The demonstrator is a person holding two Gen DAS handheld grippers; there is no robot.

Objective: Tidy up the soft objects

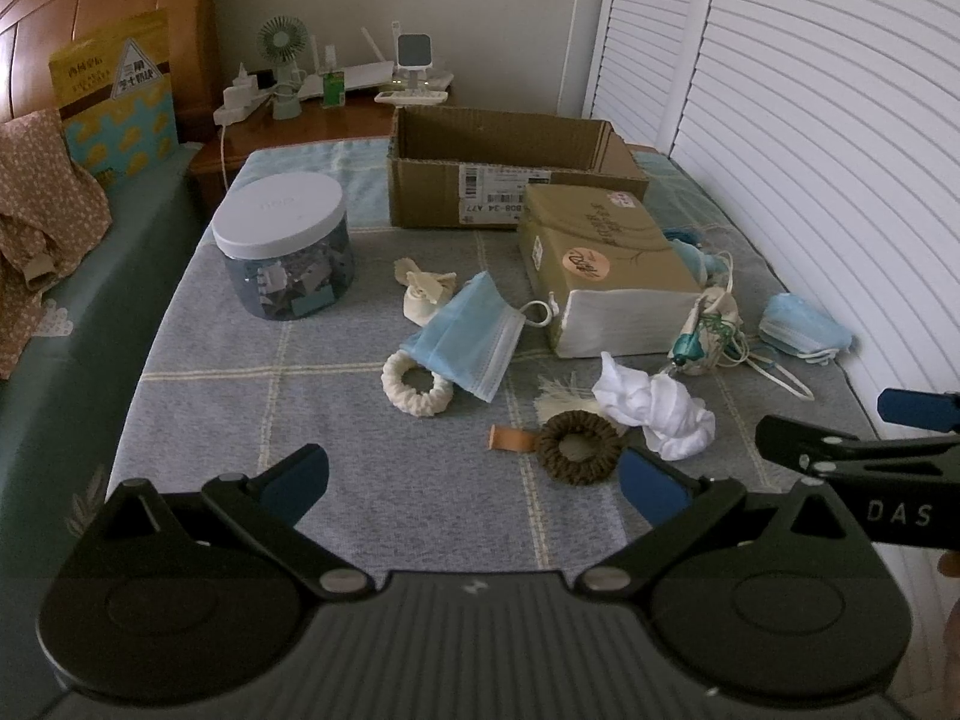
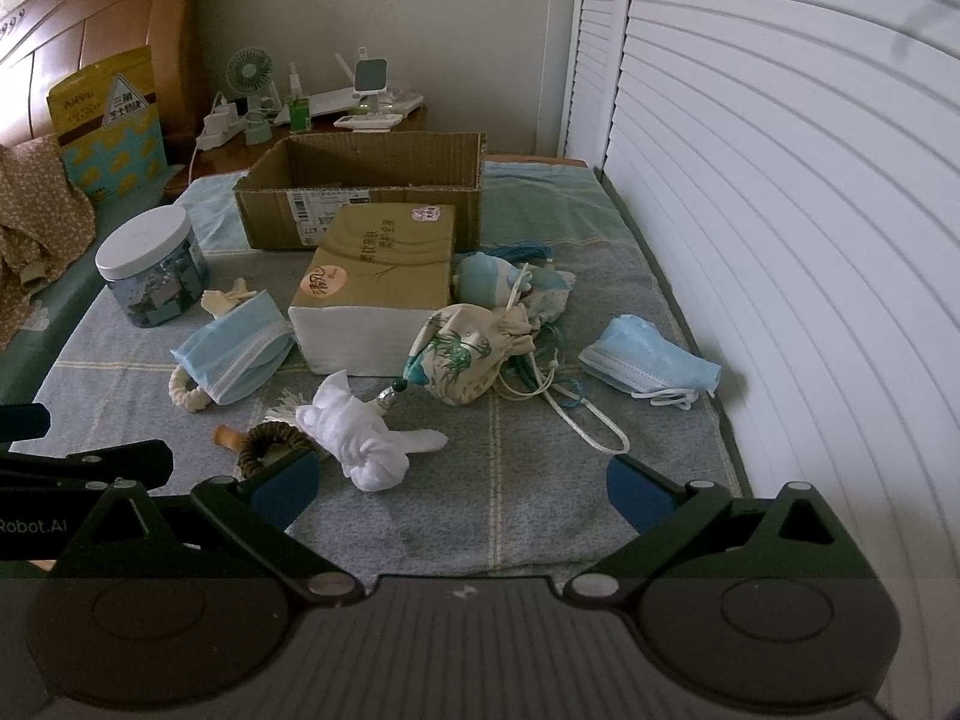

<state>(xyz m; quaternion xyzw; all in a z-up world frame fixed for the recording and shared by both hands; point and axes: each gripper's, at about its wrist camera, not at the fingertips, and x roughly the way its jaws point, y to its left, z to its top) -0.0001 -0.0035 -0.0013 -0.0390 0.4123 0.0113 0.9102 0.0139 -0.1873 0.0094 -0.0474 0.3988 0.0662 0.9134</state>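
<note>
Soft things lie scattered on a grey checked blanket [image 1: 360,420]. A blue face mask [image 1: 468,339] rests over a cream scrunchie [image 1: 417,387]. A brown scrunchie [image 1: 579,447] and a white crumpled cloth [image 1: 657,411] lie near my left gripper [image 1: 474,486], which is open and empty. In the right wrist view a bamboo-print pouch [image 2: 462,354], the white cloth [image 2: 366,438] and a second blue mask [image 2: 651,369] lie ahead of my right gripper [image 2: 462,489], open and empty. An open cardboard box [image 2: 360,192] stands at the back.
A tissue pack [image 1: 606,264] sits mid-table, with a lidded jar [image 1: 282,246] at the left. White louvred doors [image 2: 780,240] run along the right. A bedside table with a small fan [image 1: 282,66] stands behind. A brown patterned cloth [image 1: 36,228] lies far left.
</note>
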